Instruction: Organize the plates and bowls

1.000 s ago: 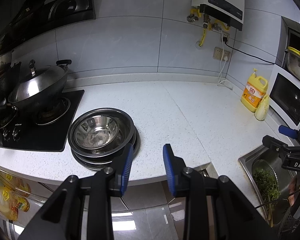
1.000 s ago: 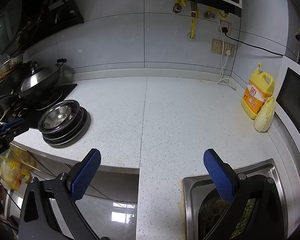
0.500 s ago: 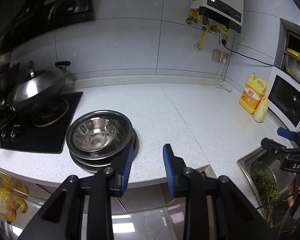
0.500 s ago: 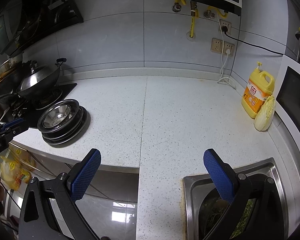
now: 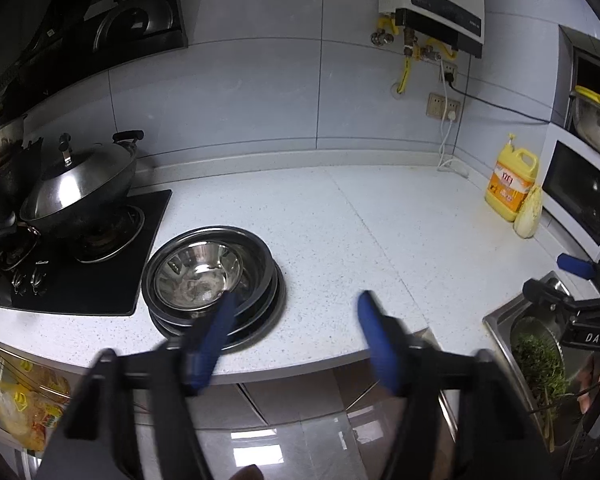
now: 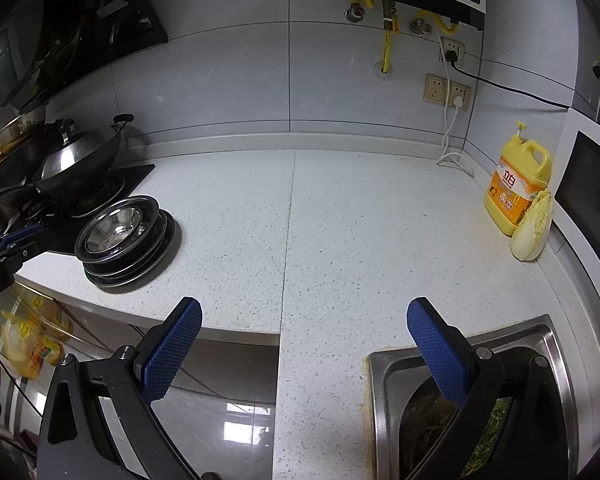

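Note:
A stack of steel plates and bowls [image 5: 212, 276] sits on the white counter beside the stove, a small shiny bowl [image 5: 198, 276] nested on top. My left gripper [image 5: 296, 304] hovers over the counter's front edge just right of the stack; its blue jaws are opening and blurred, with nothing between them. In the right wrist view the same stack [image 6: 126, 236] lies far left. My right gripper [image 6: 304, 316] stands open and empty over the counter edge next to the sink.
A lidded wok [image 5: 76, 188] rests on the black stove [image 5: 80, 280] at left. A yellow detergent jug [image 6: 518, 192] and a cabbage [image 6: 532, 228] stand by the microwave [image 5: 584, 196]. The sink [image 6: 460, 364] holds a strainer of greens [image 5: 540, 364].
My left gripper's jaws have spread apart from a narrow gap to wide. Neither hand has shifted, and the stack has not moved.

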A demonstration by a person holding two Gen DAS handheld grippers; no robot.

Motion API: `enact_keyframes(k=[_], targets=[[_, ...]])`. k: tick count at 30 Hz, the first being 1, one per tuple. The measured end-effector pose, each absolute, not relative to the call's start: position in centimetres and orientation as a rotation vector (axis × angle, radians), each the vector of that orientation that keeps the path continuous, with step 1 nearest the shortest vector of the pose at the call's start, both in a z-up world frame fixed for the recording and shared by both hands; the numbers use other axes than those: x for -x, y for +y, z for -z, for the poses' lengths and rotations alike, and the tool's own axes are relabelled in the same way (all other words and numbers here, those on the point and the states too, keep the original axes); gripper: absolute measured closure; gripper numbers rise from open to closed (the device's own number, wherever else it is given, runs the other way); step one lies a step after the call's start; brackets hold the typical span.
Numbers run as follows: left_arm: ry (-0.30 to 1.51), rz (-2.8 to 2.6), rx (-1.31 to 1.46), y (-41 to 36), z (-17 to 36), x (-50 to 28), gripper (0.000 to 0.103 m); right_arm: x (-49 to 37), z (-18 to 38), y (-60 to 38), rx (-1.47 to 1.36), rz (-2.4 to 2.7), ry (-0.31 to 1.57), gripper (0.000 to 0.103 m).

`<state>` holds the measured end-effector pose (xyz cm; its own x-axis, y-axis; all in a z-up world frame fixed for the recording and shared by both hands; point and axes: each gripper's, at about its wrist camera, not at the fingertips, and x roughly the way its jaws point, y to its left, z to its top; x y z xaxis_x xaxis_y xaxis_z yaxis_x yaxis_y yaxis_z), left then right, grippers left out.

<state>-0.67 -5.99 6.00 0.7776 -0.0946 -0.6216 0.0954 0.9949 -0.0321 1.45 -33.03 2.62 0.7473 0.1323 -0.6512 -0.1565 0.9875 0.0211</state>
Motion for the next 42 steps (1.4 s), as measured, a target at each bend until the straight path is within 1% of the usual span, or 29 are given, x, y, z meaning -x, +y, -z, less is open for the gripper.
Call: enact_keyframes(k=[42], targets=[[0.664, 0.088, -0.008, -6.28, -5.99, 0.29, 0.039, -1.74, -2.30, -32.57, 0.044, -0.161, 0.714, 0.002]])
